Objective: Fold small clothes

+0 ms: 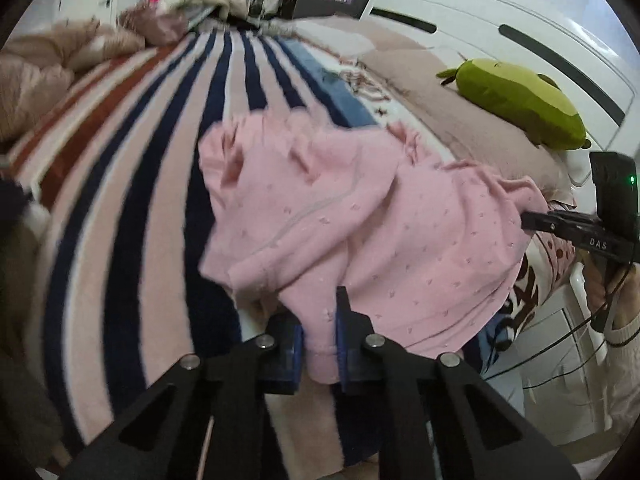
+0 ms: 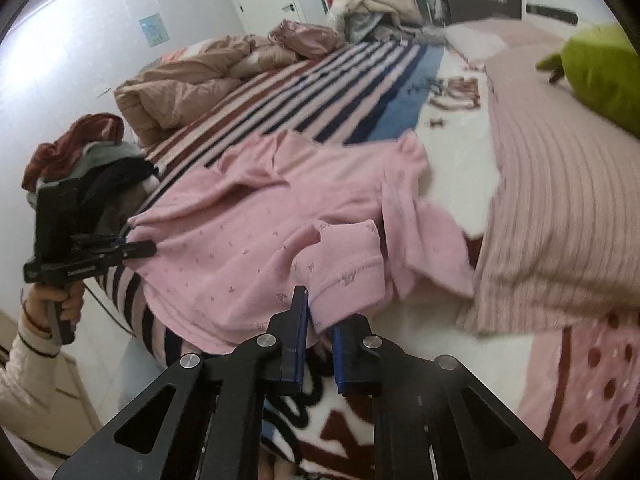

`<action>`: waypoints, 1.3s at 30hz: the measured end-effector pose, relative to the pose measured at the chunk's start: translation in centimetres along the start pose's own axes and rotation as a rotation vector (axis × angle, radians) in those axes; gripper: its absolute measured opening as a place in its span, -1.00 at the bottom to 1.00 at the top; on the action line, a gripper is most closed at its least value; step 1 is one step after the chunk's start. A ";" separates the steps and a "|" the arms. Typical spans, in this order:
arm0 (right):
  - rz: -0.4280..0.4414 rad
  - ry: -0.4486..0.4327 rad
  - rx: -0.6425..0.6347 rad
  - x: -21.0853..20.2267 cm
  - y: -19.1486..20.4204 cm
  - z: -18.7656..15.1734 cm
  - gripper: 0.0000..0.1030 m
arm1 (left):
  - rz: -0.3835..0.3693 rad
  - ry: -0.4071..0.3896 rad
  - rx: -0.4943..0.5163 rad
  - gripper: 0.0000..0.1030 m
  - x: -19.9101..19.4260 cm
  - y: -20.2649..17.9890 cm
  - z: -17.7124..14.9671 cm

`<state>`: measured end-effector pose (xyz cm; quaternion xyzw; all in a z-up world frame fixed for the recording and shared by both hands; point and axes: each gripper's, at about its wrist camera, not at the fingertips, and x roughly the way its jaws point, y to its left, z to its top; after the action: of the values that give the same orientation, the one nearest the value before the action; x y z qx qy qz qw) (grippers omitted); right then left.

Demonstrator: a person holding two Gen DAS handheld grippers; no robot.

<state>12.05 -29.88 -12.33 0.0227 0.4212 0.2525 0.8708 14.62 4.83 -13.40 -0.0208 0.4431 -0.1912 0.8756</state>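
Pink baby garment (image 1: 320,216) lies half-lifted over the striped blanket (image 1: 132,184); soft, light, floppy, slumps unless held at edges. Left claw (image 1: 320,344) pinches its hem, right claw (image 2: 320,320) clamps another edge.

The pink garment (image 1: 320,216) is a small knit piece of soft cotton, scattered with tiny darker motifs, with a pale zip line running down its front and ribbed hems. It lies spread and rumpled across the striped blanket (image 1: 132,184) on the bed, its near edge lifted off the blanket at two corners so the cloth sags between them. The far part rests on the blanket, bunched into loose folds; a sleeve or leg with a ribbed cuff (image 2: 352,268) is flopped over the body. Motion blur makes it hard to tell, but it looks like a baby's zip-up sleepsuit.
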 end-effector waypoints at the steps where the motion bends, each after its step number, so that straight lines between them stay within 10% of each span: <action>1: -0.002 -0.012 -0.005 -0.2 0.1 0.5 -0.90 | 0.010 -0.019 0.019 -0.82 -0.6 -0.3 0.6; 11: -0.111 -0.062 0.130 2.9 -4.0 10.4 -0.90 | 0.103 -0.125 -0.094 -0.76 1.5 3.6 12.4; 16: -0.237 0.004 0.235 7.6 -8.0 14.4 -0.49 | 0.246 -0.135 -0.211 0.00 5.2 6.7 16.3; 20: -0.232 -0.018 0.228 6.2 -8.8 13.3 -0.11 | 0.171 -0.163 -0.192 0.46 3.0 7.7 14.9; 24: -0.125 0.014 0.224 4.5 -8.4 10.1 0.03 | 0.051 -0.071 -0.155 0.52 2.7 7.6 11.5; 31: -0.003 0.154 0.188 8.2 -5.2 3.3 0.32 | -0.061 0.075 -0.185 0.49 7.5 5.9 4.7; 33: -0.015 0.132 0.187 8.9 -4.8 2.2 0.02 | -0.048 0.056 -0.199 0.12 7.8 5.6 3.9; 35: 0.014 0.098 0.199 8.6 -4.4 1.7 -0.55 | -0.076 0.047 -0.195 -0.67 7.5 5.0 3.5; 39: -0.001 0.049 0.149 6.7 -2.9 1.2 -0.72 | -0.037 -0.033 -0.122 -0.71 4.7 3.2 2.4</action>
<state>17.63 -29.14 -17.07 0.0811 0.4600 0.2205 0.8563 20.01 5.78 -16.27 -0.0856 0.4390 -0.1794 0.8762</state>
